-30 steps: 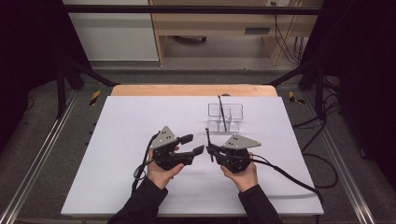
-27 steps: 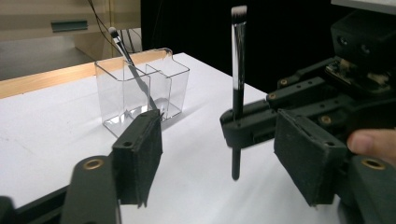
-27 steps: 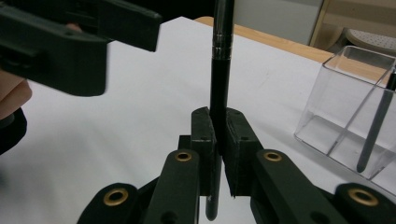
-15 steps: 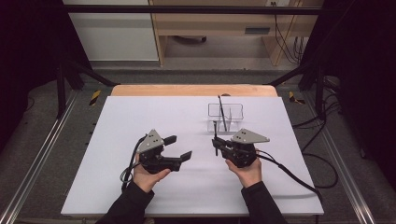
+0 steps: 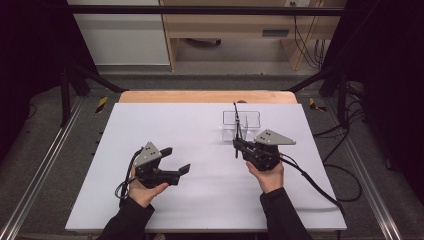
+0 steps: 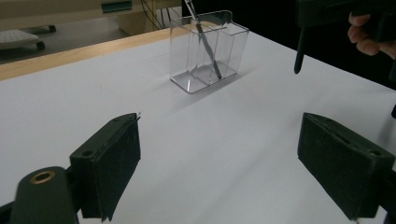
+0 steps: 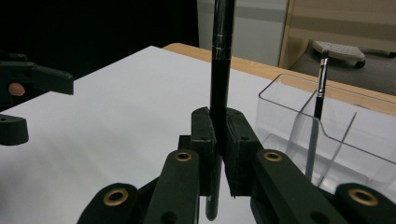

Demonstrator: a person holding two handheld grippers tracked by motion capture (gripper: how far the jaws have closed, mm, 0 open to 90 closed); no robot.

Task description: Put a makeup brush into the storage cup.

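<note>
Table (image 5: 200, 200): white top, wood strip along far edge.

Clear holder (image 5: 241, 125): see-through plastic box w/ compartments, stands upright on table, right of centre, toward far edge. Left gripper view shows it (image 6: 208, 51) w/ dividers inside.

Brush in holder (image 6: 203, 39): thin, dark handle, leans tilted inside one compartment, tip sticks out above rim. Which compartment: can't tell for sure. Also seen in right gripper view (image 7: 319, 93).

Black pen (image 7: 219, 93): slim dark stick w/ metal band, upright, clamped between the right tool's pads; lower end pokes out below them. In high view it (image 5: 236, 132) stands just in front of the holder, near it, not inside.

Right gripper (image 5: 239, 146): held in right hand, jaws narrow, pinched onto the black pen. Grey plate on top, cable trails off to right.

Left gripper (image 5: 176, 161): held in left hand, left-centre of table, well apart from holder. Jaws wide, have just been opening; nothing between them, bare table seen through the gap in left gripper view (image 6: 219, 168).
</note>
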